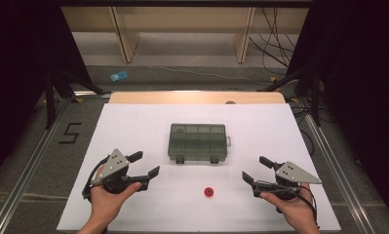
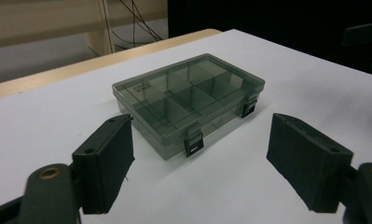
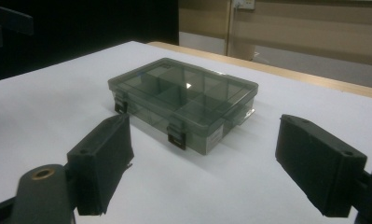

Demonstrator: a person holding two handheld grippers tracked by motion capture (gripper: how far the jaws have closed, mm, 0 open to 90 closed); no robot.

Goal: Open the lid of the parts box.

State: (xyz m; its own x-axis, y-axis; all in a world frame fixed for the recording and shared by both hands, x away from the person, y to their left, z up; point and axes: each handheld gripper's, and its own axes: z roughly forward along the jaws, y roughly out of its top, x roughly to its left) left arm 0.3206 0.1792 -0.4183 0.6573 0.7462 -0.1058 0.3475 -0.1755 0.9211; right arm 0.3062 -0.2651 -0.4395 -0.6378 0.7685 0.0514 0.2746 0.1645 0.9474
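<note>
Both grippers, left (image 1: 145, 165) and right (image 1: 254, 168), hover with jaws apart and empty, aimed at the closed box (image 1: 198, 142) mid-bench (image 1: 133, 122). Its two front latches (image 2: 193, 143) are small, so a jaw could slip off and shove the light box. The red ring (image 1: 209, 191) nearby could get knocked.

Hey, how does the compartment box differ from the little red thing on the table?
The compartment box is smoky see-through grey and rectangular; the little red thing is solid red and round. The box is far larger. The box sits mid-table with its lid down and two latches facing the person; the red thing lies nearer the person, towards the right gripper. Both rest on the white table, untouched.
</note>
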